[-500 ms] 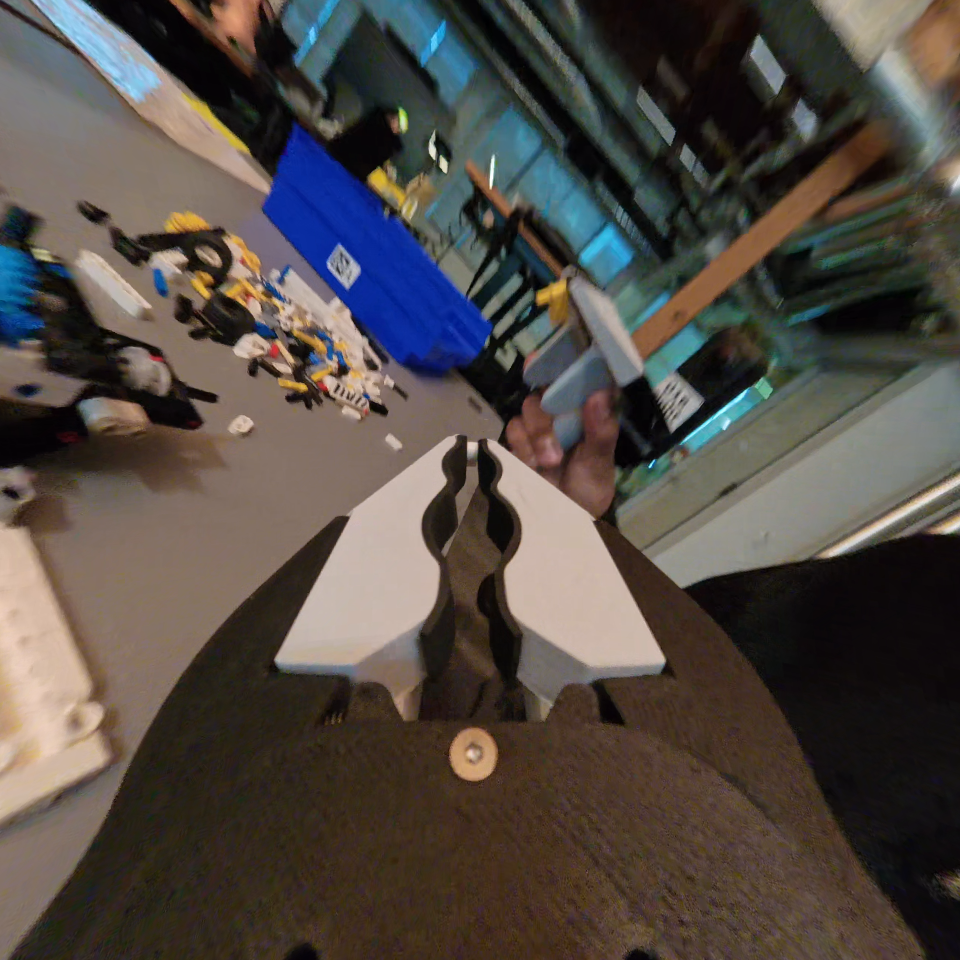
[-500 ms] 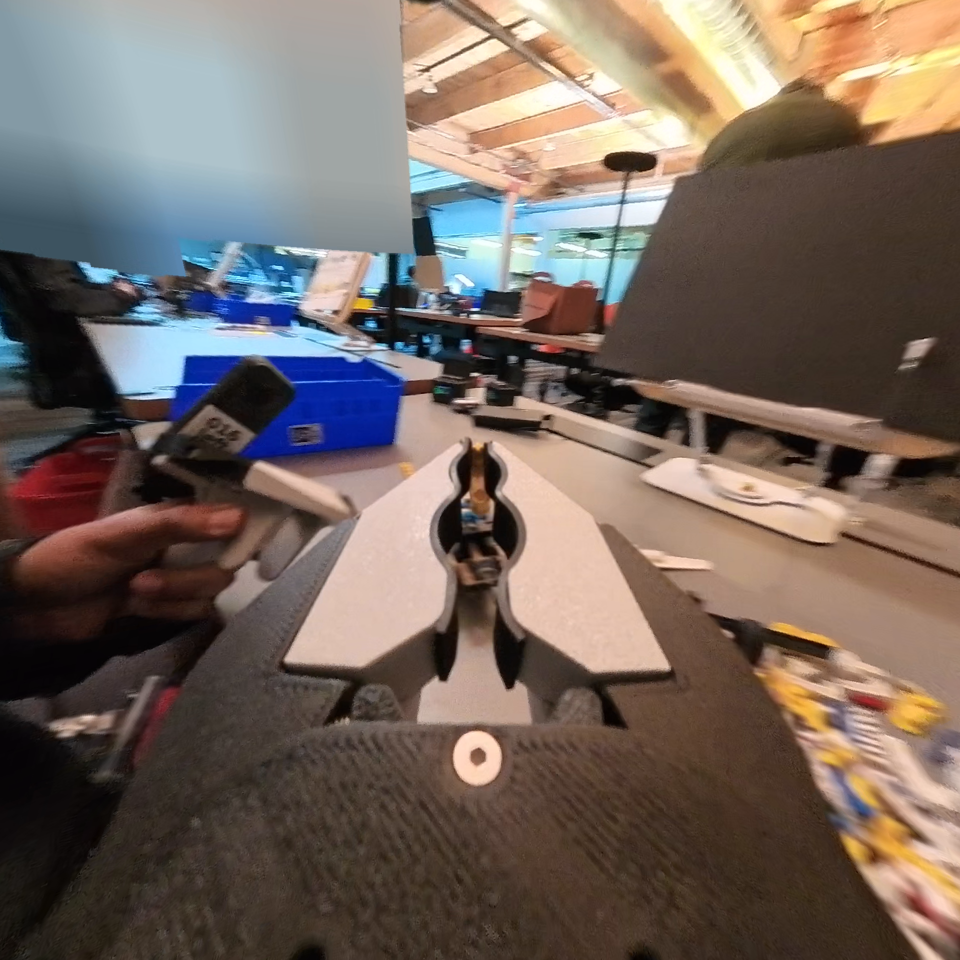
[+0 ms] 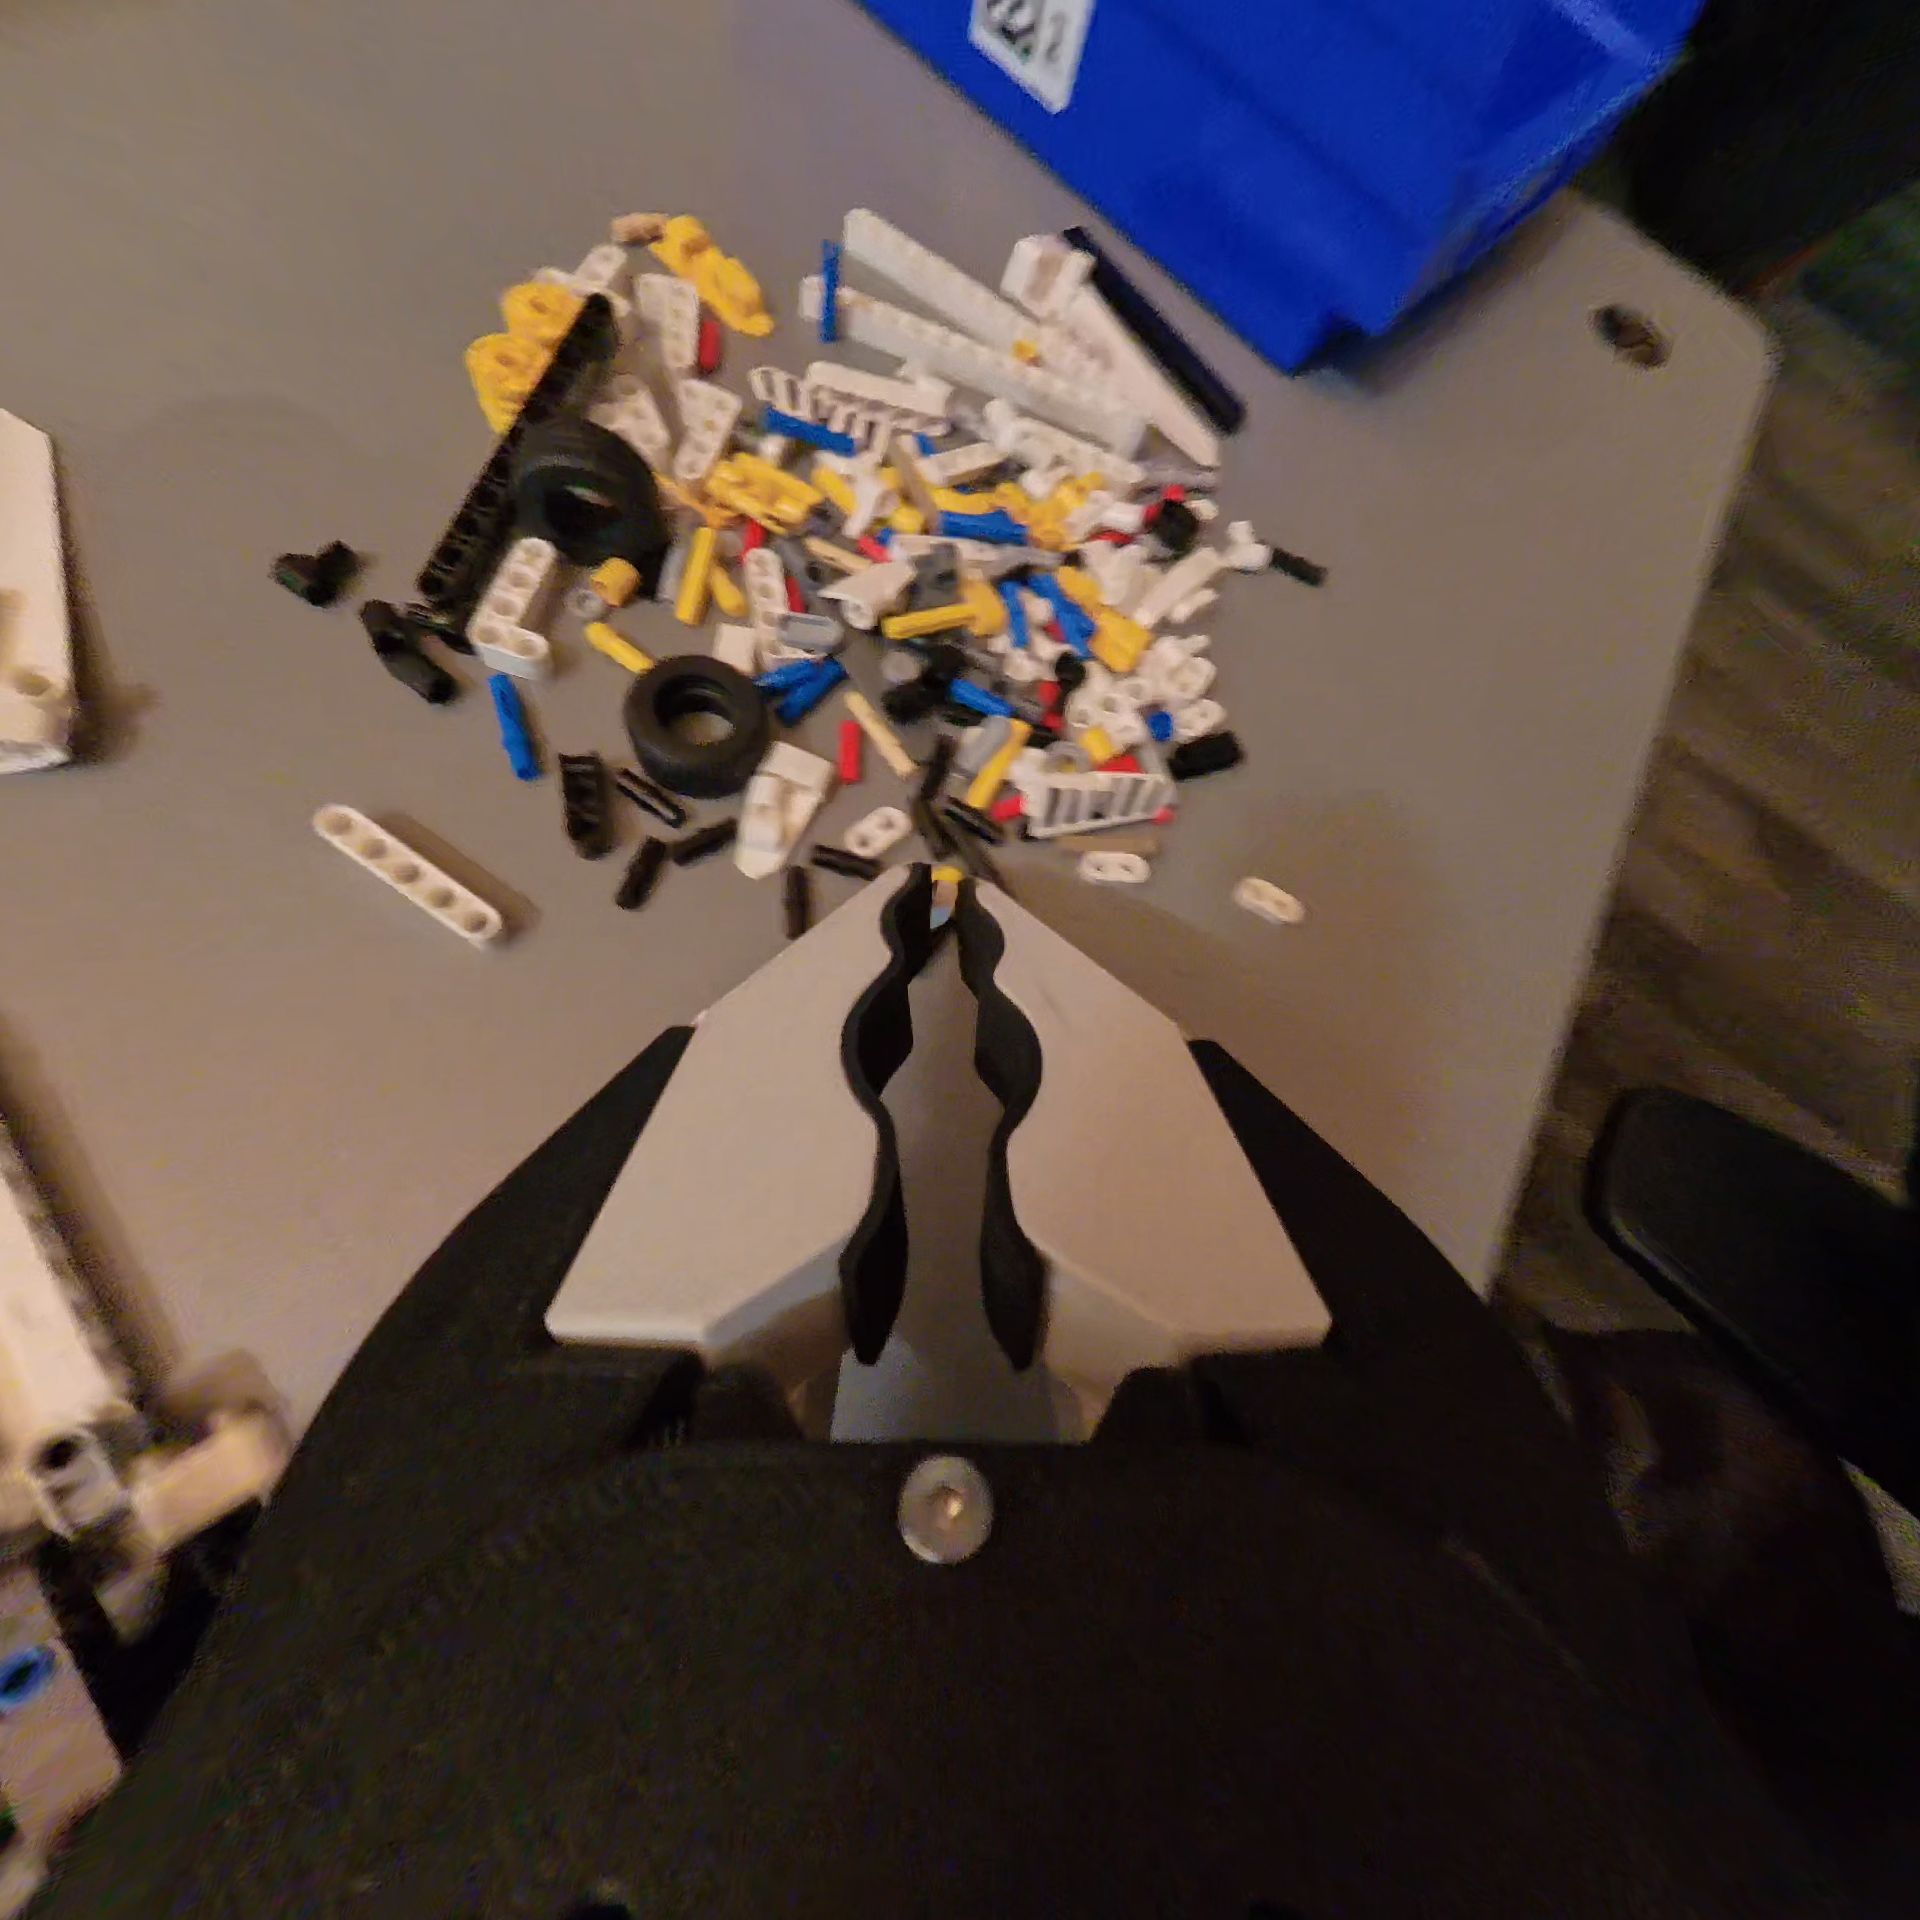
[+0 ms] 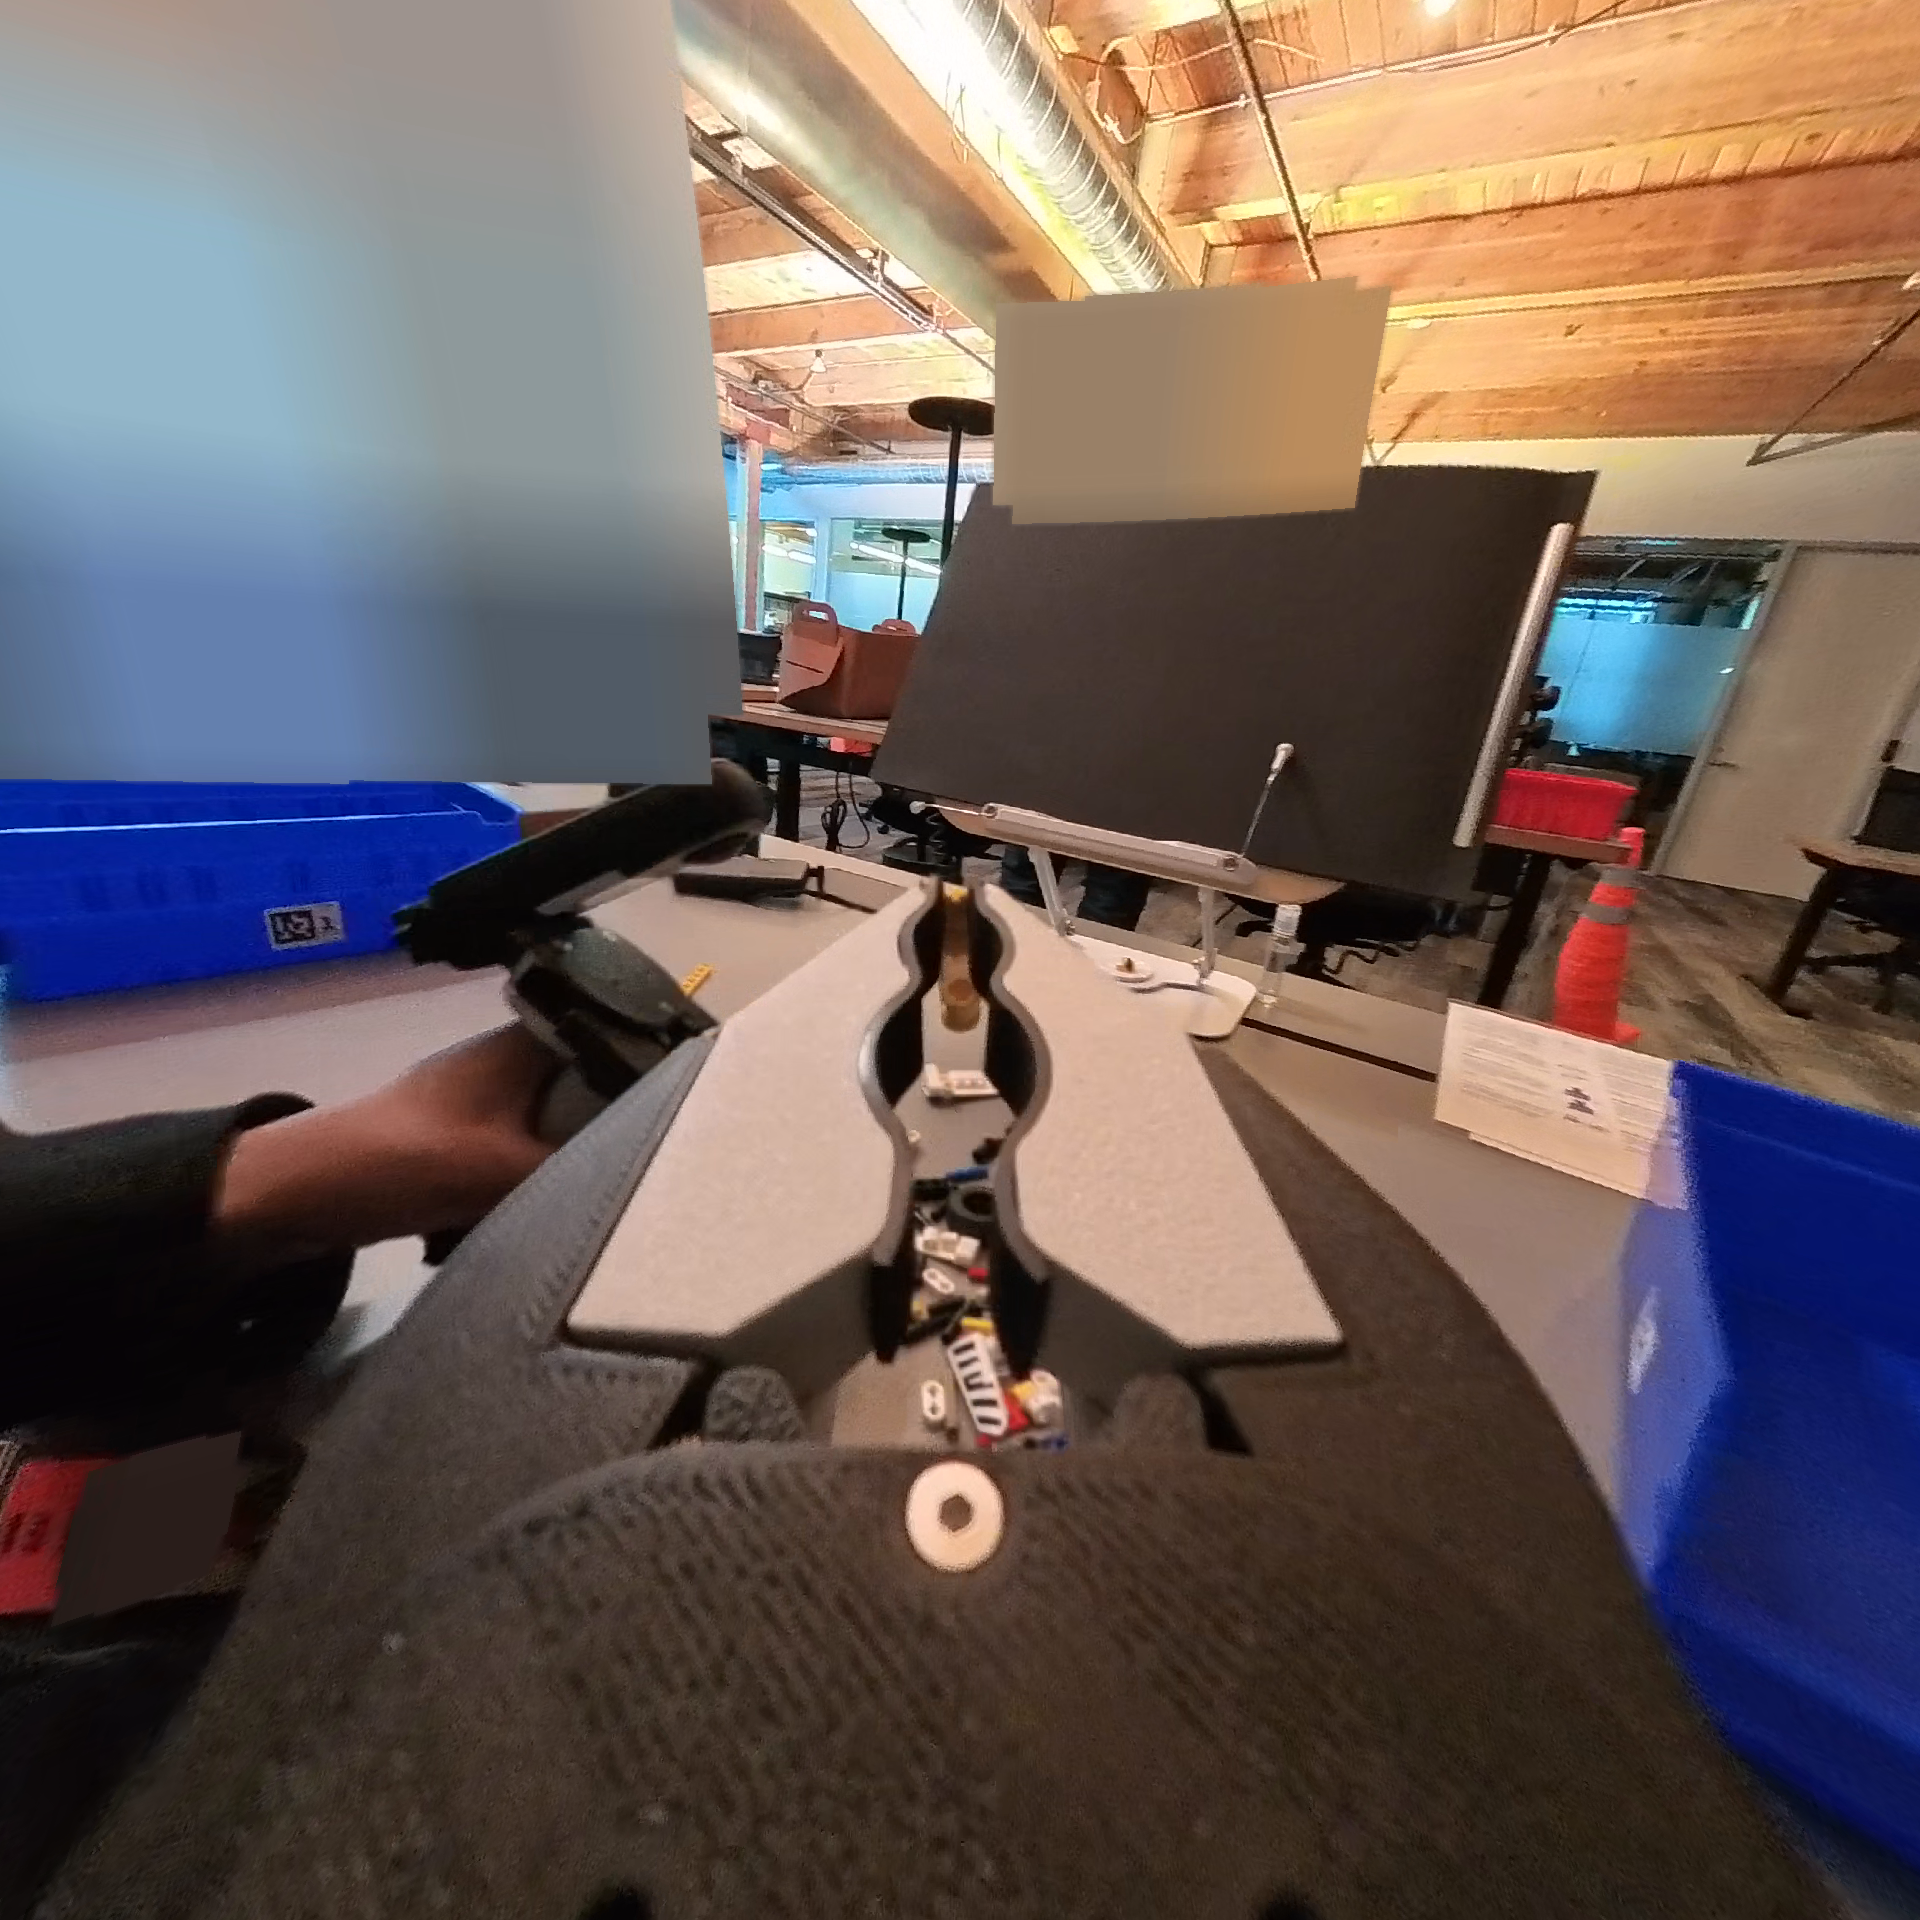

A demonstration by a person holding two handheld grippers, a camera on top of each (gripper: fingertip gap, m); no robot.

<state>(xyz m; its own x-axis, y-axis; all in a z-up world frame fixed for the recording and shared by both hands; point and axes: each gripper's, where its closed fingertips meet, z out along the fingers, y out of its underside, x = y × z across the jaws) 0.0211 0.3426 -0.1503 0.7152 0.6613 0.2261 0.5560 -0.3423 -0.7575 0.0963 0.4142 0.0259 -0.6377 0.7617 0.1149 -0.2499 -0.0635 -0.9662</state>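
Left claw (image 3: pixel 940 896) swung down over brick pile (image 3: pixel 883 540), clamped on small blurred piece; right claw (image 4: pixel 954 914) clamps tan pin (image 4: pixel 956 977).

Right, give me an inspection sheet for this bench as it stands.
Surface: grey table, grommet hole near its rounded corner.
Parts: loose pile of small building pieces; black tyre; white beam lying apart.
Clutter: blue bin; printed sheet.
Grippers: left gripper shut, above the pile's near edge; right gripper shut on a tan pin.
Cables: nothing seen on the table.
Surroundings: black board on a stand, orange cone, wooden ceiling.
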